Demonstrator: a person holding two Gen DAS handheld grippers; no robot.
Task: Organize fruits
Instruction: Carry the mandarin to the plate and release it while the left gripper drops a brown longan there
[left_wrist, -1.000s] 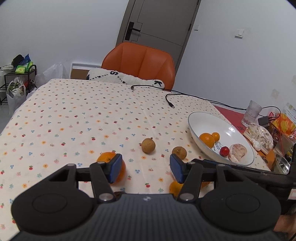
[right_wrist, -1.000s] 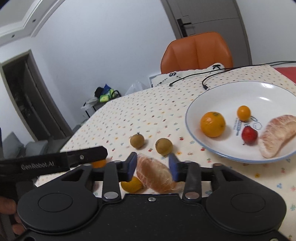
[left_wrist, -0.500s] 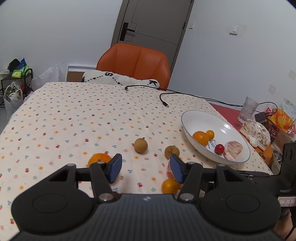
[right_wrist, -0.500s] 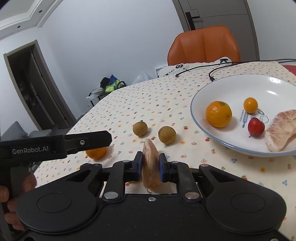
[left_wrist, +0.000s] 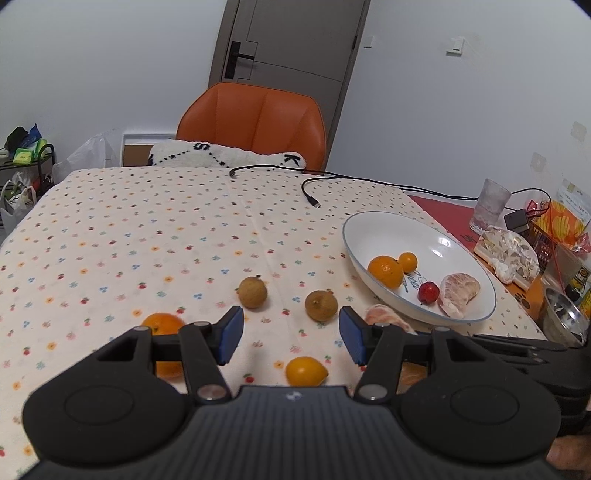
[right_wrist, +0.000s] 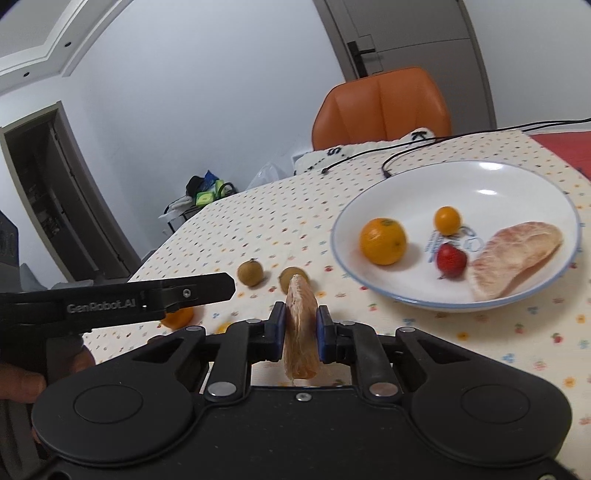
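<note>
My right gripper (right_wrist: 301, 332) is shut on a peeled pomelo segment (right_wrist: 301, 332), held above the cloth in front of the white plate (right_wrist: 517, 177). The plate (left_wrist: 369, 229) holds an orange (right_wrist: 383, 241), a small kumquat (right_wrist: 447, 220), a red fruit (right_wrist: 451, 259) and another pomelo segment (right_wrist: 513, 264). My left gripper (left_wrist: 291, 334) stands open above the table. Two brown longans (left_wrist: 252, 291) (left_wrist: 321, 305) lie just beyond its fingers, an orange (left_wrist: 162, 326) sits behind its left finger, and a small yellow fruit (left_wrist: 306, 371) lies below the gap. The held segment (left_wrist: 384, 319) shows beside the left gripper's right finger.
A flowered tablecloth (left_wrist: 147, 229) covers the table. A black cable (left_wrist: 314, 195) lies at the far side near an orange chair (left_wrist: 255, 122). To the right of the plate stand a glass (left_wrist: 493, 206), a bag (left_wrist: 511, 254), snack packets and a metal bowl (left_wrist: 565, 321).
My right gripper closed on the pomelo segment and lifted it off the cloth toward the plate. The left gripper pulled back and rose a little, staying open.
</note>
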